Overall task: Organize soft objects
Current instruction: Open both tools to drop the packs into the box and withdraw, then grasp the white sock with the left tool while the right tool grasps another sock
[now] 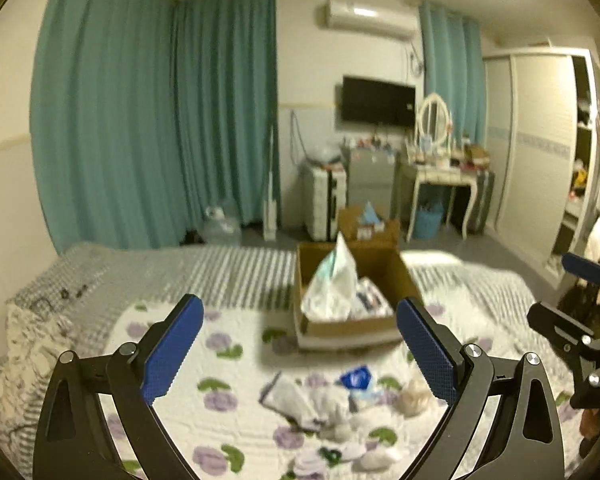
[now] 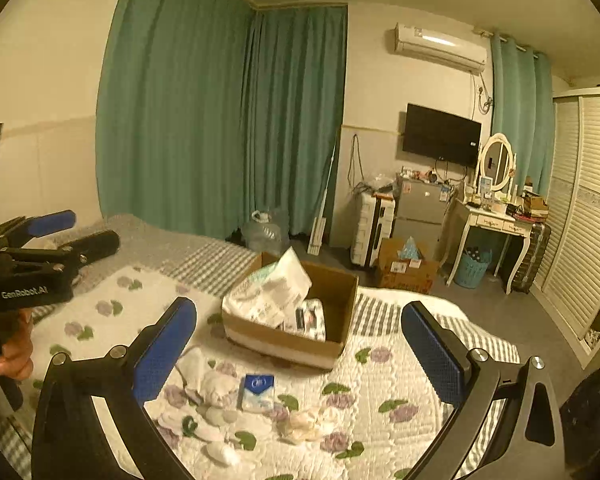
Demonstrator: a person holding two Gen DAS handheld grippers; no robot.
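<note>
Both tongs spread wide, empty: left tongs (image 1: pixel 300 352), right tongs (image 2: pixel 300 354). Small soft items (image 2: pixel 220 396) scattered near cardboard box (image 2: pixel 288 344) on bed (image 2: pixel 400 380). Risk: pinching quilt with item.

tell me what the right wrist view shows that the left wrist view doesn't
Only the right wrist view: the hand holding the left tongs, and a sharp look at the blue packet. Only the left wrist view: the open wardrobe shelves and the patterned pillow. Both: the cardboard box holding white packages, and small soft items loose on the floral quilt.
</note>
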